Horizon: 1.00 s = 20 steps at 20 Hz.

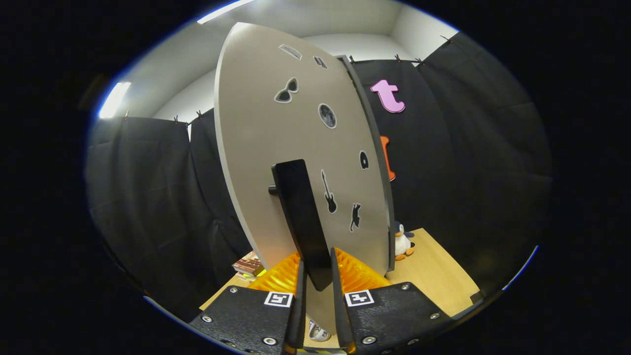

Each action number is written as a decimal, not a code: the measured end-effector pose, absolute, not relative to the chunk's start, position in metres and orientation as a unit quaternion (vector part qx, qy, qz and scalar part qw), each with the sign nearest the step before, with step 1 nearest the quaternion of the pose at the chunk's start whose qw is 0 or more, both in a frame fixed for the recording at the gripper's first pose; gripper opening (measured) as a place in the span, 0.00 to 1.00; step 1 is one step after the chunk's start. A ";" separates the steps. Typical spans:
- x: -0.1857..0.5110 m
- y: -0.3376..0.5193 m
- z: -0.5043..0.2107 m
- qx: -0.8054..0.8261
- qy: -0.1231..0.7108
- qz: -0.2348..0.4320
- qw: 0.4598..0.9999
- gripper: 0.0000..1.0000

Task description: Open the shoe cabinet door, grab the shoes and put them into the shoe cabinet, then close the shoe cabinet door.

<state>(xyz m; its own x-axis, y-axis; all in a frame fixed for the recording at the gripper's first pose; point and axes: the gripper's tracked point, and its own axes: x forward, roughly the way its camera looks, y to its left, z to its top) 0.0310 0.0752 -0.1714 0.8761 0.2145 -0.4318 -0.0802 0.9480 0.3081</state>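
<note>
Gripper view: cabinet door swung ajar, handle caught in the claw.

Largest first: grey shoe cabinet door (276, 148), stickered, standing edge-on above the wooden surface (438, 276); then black handle (300, 222) on its face, lower end between the 2 fingers; then claw (319, 286) clenched on that handle. Best done by holding firm and following the hinge arc, never pulling straight. Likely a shoe (318, 333) below the fingers.

Gripper-mounted fisheye camera faces forward along the fingers (300, 276), very close to the cabinet door (276, 138); door handle (300, 217) at 6 o'clock.
</note>
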 end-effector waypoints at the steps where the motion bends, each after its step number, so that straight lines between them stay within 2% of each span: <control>1: 0.029 0.070 -0.171 0.142 0.237 0.072 0.958 0.24; 9: 0.027 0.023 -0.175 0.122 0.245 -0.011 0.962 0.21; 13: 0.024 -0.011 -0.177 0.103 0.250 -0.066 0.960 0.14; 17: 0.013 -0.021 -0.180 0.100 0.260 -0.100 0.955 0.14; 20: -0.002 -0.031 -0.179 0.090 0.259 -0.130 0.953 0.22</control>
<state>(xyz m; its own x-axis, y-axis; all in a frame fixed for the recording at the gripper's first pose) -0.0018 -0.0307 -0.1788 0.8318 -0.2013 -0.5174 0.2946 0.9499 0.1041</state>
